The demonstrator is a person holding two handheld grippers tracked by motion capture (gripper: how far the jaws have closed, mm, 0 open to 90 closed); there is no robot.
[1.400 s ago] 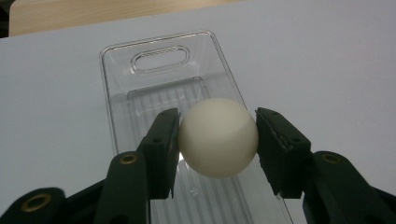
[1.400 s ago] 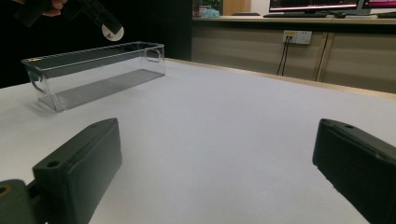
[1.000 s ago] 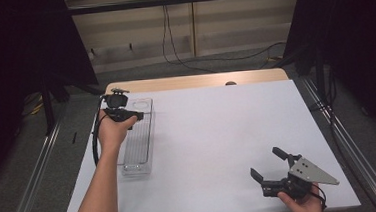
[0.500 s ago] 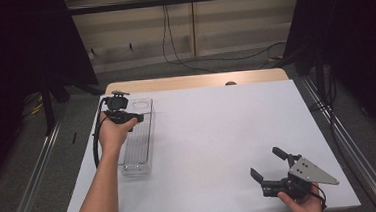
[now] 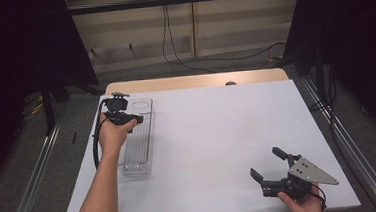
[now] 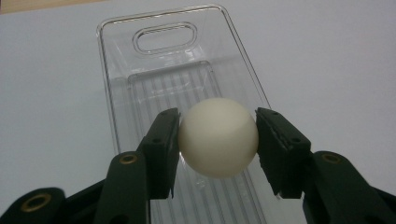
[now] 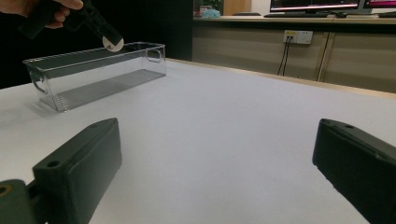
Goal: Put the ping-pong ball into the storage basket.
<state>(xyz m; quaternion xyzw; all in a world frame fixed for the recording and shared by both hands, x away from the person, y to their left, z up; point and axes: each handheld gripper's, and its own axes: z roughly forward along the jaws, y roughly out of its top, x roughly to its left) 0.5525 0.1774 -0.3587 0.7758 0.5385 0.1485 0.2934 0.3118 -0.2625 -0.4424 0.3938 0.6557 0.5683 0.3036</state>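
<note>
In the left gripper view a cream ball is clamped between the two black jaws of the left gripper, at the centre of the frame; it is held above the ribbed floor of a clear plastic bin, not touching it. In the high view the left gripper is seen at centre left, over the far half of the bin, which lies on the white table; the right gripper is held at lower right, well apart from the bin, its jaws spread wide with nothing between them.
</note>
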